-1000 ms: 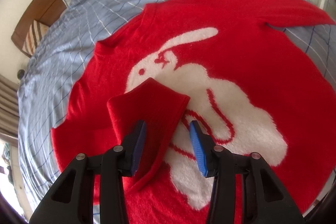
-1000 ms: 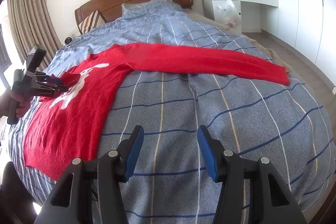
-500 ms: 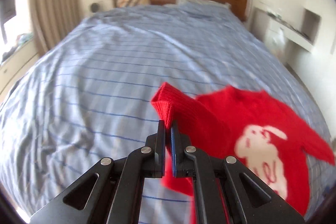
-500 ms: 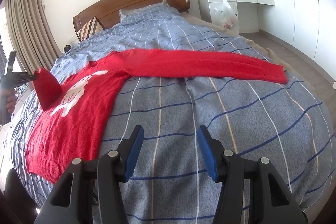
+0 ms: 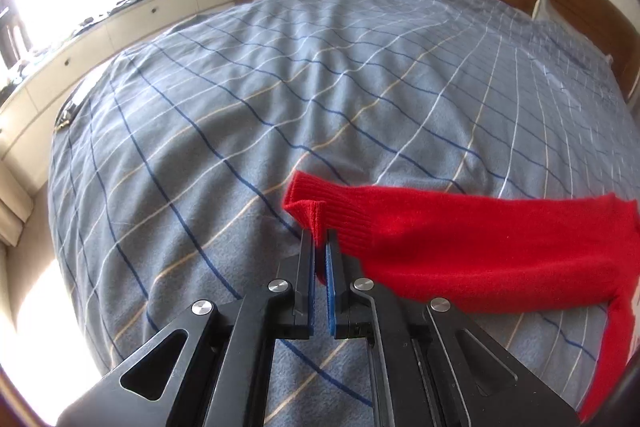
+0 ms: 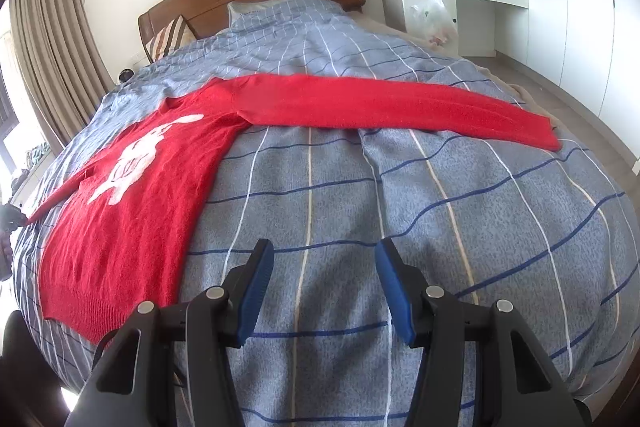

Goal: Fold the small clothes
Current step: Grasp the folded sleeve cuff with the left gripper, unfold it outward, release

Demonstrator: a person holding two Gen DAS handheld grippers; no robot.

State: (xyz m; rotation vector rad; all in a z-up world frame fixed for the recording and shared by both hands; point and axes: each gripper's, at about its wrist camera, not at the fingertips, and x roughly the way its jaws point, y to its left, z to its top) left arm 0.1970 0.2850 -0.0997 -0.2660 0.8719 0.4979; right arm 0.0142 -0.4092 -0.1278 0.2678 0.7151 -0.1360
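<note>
Sweater lies flat on the bed, seen whole only from my right gripper, fingers apart; my left gripper shows its fingers pinching the cuff.

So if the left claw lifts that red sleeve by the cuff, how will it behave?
Probably floppy: the sleeve already sags away from the cuff pinched in the left claw. Likely light, since a small pinch holds it. The fuzzy knit may cling to the blanket and tug the sweater along.
</note>
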